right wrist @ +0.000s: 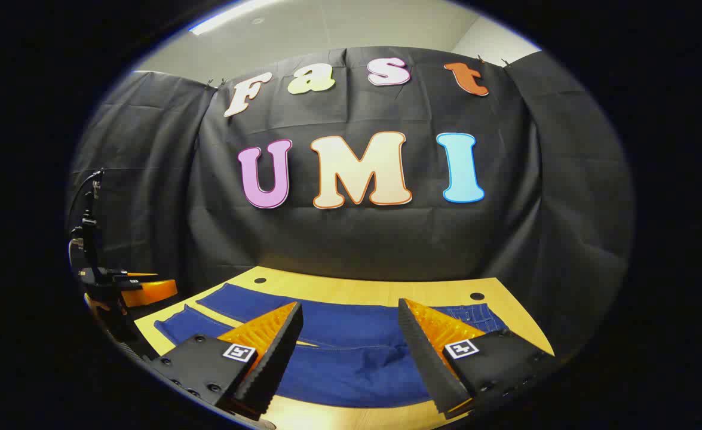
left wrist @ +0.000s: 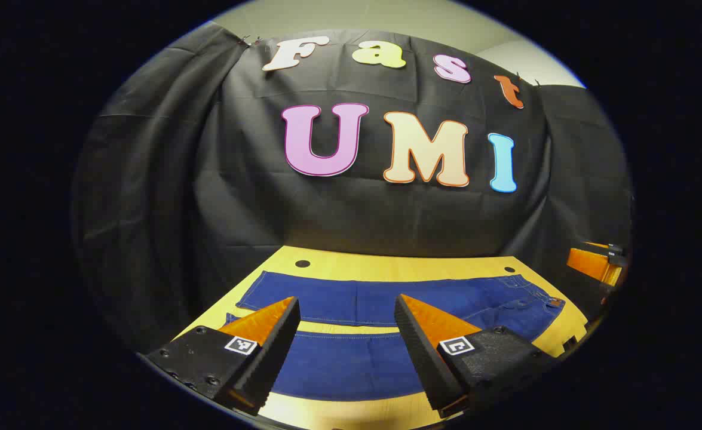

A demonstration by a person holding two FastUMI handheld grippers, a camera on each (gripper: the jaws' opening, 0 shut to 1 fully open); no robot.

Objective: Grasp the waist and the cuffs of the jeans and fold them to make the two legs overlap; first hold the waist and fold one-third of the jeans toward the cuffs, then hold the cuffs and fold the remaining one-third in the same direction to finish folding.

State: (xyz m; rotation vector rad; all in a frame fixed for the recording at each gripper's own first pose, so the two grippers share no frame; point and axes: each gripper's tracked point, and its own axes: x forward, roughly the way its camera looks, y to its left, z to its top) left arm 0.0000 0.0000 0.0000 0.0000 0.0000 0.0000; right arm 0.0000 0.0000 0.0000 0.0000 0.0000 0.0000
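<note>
Yellow wood worktop [left wrist: 398, 266] in front of a black cloth wall carries the jeans [left wrist: 351, 358], spread flat with both legs open side by side and a strip of bare wood showing between them. In the left gripper view the waist, with its stitching and pocket, lies at the right end [left wrist: 536, 298] and the cuffs at the left; in the right gripper view the waist sits at the far right [right wrist: 476, 313]. No fold looks made yet.

The left tongs [left wrist: 348, 319] hover above the near leg, fingers wide apart and holding nothing. The right tongs [right wrist: 351, 322] also stand apart and empty, over the cloth near the waist end.

The likely trouble is pinching only one layer, or gripping off the hem, so the near leg drags crooked and the two legs fail to line up. Denim is stiff and may bunch at the crotch if the two ends are lifted unevenly.
</note>
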